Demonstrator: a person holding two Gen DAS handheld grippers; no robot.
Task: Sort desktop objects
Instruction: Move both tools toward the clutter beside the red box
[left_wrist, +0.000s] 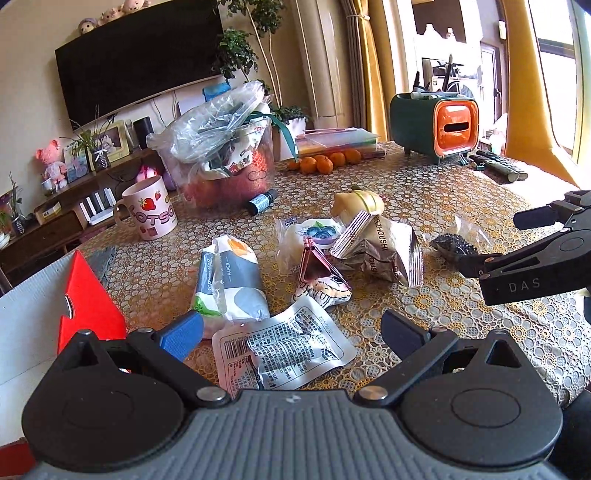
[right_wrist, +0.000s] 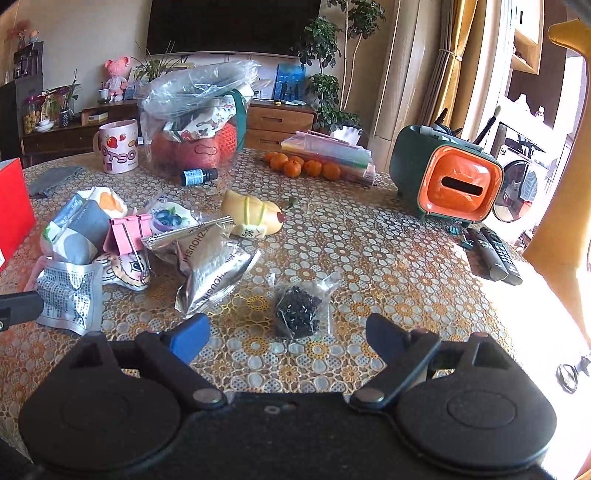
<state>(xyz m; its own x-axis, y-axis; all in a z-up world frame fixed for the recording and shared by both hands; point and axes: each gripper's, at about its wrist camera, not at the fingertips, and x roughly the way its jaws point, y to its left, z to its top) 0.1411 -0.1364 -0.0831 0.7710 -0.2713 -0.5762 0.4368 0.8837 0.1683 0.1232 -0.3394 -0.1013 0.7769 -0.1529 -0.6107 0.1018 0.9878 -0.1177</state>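
So many small things lie in a heap on the flowery table (right_wrist: 388, 258), and they need sorting. Starting at the left, a red box (left_wrist: 88, 295) stands at the table edge. Next to it is a soft tissue pack (left_wrist: 231, 284). It is light and squashy, so a gentle pinch across its middle should do.

Just in front of it lies a flat white packet (left_wrist: 284, 350) with tiny black writing. It sits right between the fingers of the left gripper (left_wrist: 291, 332), which is wide open and holds nothing. That packet looks thin, crinkly and slippery, so I think grabbing a raised edge is best.

Moving right, a pink clip (right_wrist: 127, 232) stands up on a small cartoon pouch (right_wrist: 127, 271). The clip is hard and stiff, easy to pinch by its body. Beside it is a shiny silver snack bag (right_wrist: 210, 273), puffy and light, and it may slide, so hold its sealed end.

Farther right, a little clear bag of black bits (right_wrist: 299, 310) lies just ahead of the right gripper (right_wrist: 288, 338). This gripper is wide open too, with nothing in it. That bag is floppy and may sag, so pinch the bunched plastic near the top.
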